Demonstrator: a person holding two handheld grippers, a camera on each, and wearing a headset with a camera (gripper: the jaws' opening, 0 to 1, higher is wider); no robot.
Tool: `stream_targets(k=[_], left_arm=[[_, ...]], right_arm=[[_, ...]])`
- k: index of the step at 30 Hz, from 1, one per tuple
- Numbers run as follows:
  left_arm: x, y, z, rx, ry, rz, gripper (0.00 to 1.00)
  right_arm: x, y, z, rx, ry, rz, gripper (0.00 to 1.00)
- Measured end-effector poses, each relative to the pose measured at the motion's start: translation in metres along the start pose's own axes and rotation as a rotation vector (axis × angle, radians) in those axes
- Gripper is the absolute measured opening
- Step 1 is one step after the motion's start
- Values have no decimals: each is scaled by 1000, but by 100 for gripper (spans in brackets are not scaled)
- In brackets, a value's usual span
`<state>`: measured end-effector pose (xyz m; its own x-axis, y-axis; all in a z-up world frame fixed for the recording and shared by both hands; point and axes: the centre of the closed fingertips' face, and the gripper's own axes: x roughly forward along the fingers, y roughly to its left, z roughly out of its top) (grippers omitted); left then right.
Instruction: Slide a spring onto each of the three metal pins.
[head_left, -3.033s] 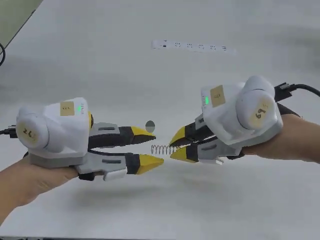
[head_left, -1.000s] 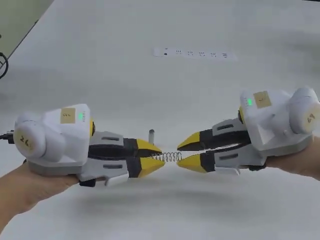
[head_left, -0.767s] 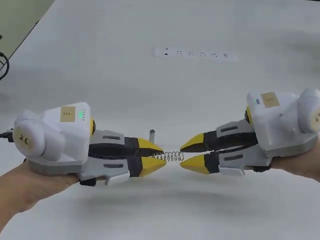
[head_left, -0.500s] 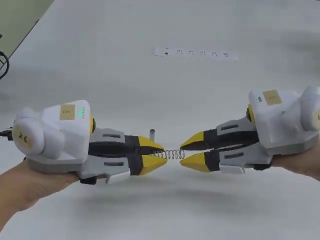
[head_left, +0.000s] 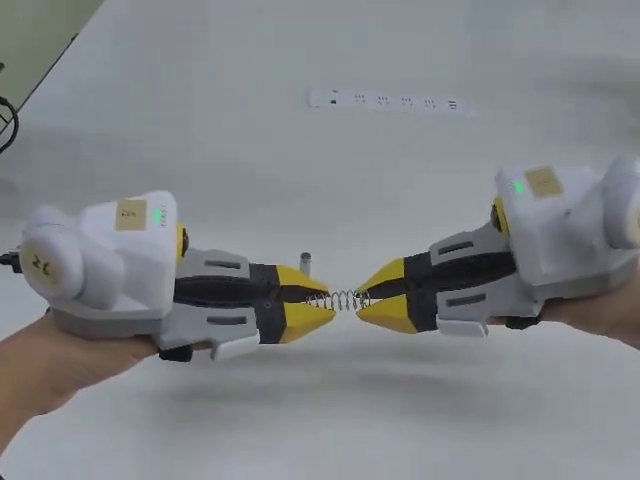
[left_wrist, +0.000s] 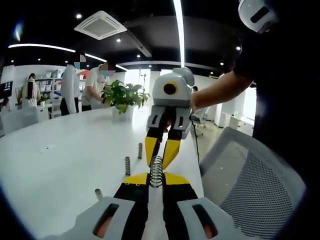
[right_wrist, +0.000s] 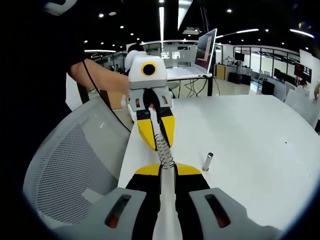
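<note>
In the head view we hold the left hand-held gripper (head_left: 328, 302) and the right hand-held gripper (head_left: 362, 299) tip to tip at frame centre, above the white bench (head_left: 300, 180). Each has its jaws closed on one end of the spring (head_left: 345, 298), which lies level between them. A metal pin (head_left: 306, 262) stands upright just above the left tips in the frame.

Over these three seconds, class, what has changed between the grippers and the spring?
The left gripper, open at first, shut on the free end of the spring. The right gripper opened, letting go, then closed on its end again. The spring stays level between them; the pin stands untouched behind.
</note>
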<state>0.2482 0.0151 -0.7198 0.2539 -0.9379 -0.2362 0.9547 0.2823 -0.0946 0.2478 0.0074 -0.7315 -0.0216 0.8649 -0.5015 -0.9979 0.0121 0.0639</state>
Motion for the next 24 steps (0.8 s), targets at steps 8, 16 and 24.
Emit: stream_targets(k=[8,16,24], left_arm=[[-1,-1,-3,-12,-1,-3,1],[0,-1,-8,-17,11,0,1],[4,-4,-16,-2,40,-6,1]], right_arm=[[-2,1,2,-6,-3,0,7],[-4,2,14,-49,8,5,6],[2,10,25,-115,62,40,5]])
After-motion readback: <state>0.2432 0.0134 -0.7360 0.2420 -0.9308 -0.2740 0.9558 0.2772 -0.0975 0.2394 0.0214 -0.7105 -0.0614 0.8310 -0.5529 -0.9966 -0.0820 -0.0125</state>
